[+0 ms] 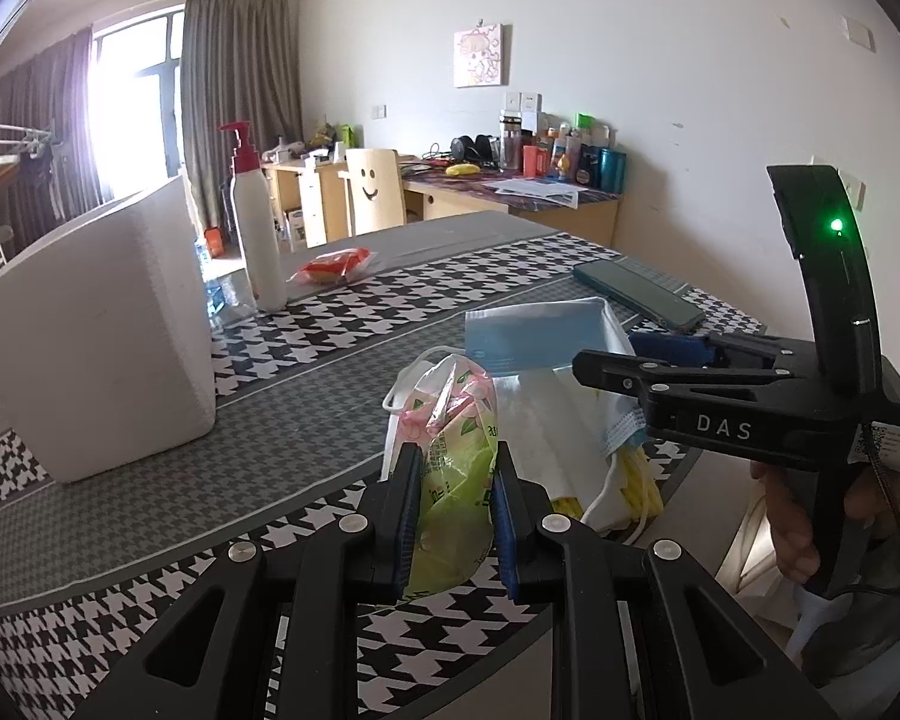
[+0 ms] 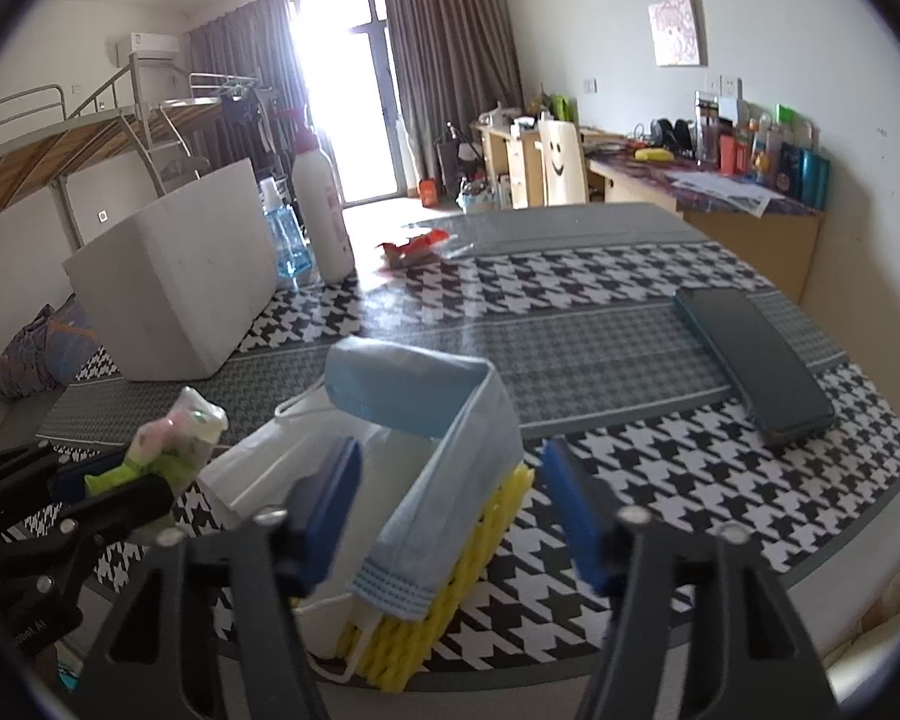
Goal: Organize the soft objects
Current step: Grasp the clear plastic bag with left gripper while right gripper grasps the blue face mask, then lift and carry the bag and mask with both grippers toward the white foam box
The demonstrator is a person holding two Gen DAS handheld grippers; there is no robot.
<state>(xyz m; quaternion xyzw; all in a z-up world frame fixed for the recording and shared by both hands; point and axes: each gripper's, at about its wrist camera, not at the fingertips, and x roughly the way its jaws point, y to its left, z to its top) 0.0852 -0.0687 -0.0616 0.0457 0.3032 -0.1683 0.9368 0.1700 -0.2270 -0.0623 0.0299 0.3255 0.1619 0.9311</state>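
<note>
My left gripper (image 1: 456, 474) is shut on a green and pink tissue packet (image 1: 456, 450), held just above the table's near edge; the packet also shows in the right wrist view (image 2: 177, 438). My right gripper (image 2: 450, 480) is open, its blue pads astride a pile: a blue face mask (image 2: 426, 408) draped over a white mask (image 2: 282, 468) and yellow foam netting (image 2: 450, 588). The pile lies right of the packet in the left wrist view, with the blue mask (image 1: 534, 336) on top. The right gripper (image 1: 636, 372) reaches over it from the right.
A white foam box (image 1: 96, 336) stands at the left on the houndstooth tablecloth (image 1: 330, 312). Behind it are a white pump bottle (image 1: 258, 234) and a red snack packet (image 1: 333, 264). A dark phone (image 2: 756, 354) lies at the right. A desk stands beyond.
</note>
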